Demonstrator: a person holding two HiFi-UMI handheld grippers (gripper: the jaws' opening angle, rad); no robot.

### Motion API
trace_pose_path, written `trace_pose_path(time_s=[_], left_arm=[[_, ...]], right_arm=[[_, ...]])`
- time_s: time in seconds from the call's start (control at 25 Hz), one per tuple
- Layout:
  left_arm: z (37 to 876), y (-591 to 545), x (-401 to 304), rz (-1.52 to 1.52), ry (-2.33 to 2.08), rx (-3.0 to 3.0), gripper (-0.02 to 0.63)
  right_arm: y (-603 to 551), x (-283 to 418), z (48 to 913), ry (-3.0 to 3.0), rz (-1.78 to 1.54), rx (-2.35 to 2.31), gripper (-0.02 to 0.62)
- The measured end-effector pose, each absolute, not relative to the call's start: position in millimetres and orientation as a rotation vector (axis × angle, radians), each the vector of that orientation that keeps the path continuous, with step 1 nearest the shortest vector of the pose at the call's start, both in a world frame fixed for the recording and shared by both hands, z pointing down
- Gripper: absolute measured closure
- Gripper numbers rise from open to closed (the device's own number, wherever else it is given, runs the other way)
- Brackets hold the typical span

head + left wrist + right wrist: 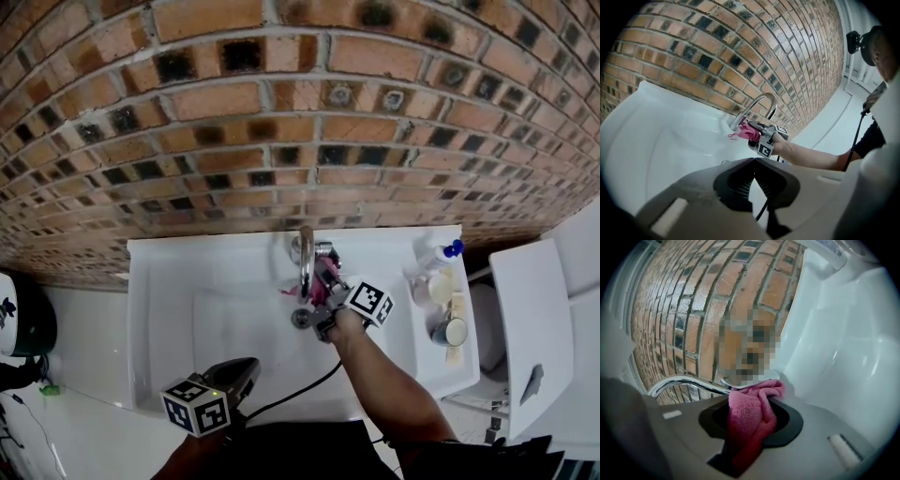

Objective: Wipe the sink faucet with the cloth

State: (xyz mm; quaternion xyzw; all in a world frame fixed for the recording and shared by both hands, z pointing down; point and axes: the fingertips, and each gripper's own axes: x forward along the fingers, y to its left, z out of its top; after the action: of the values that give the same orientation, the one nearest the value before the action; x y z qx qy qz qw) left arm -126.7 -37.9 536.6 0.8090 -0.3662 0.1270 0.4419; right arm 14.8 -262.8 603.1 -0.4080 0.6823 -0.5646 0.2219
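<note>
Pressing the pink cloth (750,423) against the faucet (305,261), I am clamping it in my right gripper (325,281); my left gripper (753,164) is hovering closed and empty at the sink's (169,281) front edge.

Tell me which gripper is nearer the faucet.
Right. The right gripper holds the pink cloth right at the faucet, over the basin. The left gripper is at the near edge of the sink, shut on nothing, well apart from the faucet.

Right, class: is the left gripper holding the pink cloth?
No, the right gripper clamps the pink cloth; the left gripper is shut, empty.
</note>
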Motion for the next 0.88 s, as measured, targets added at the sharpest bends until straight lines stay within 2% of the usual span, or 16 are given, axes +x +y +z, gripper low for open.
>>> trace_pose_path(time_s=[0.88], left_arm=[[520, -18, -118, 0.260, -0.937, 2.042, 0.603]], right_arm=[[-256, 18, 551, 1.830, -1.471, -0.989, 0.469]])
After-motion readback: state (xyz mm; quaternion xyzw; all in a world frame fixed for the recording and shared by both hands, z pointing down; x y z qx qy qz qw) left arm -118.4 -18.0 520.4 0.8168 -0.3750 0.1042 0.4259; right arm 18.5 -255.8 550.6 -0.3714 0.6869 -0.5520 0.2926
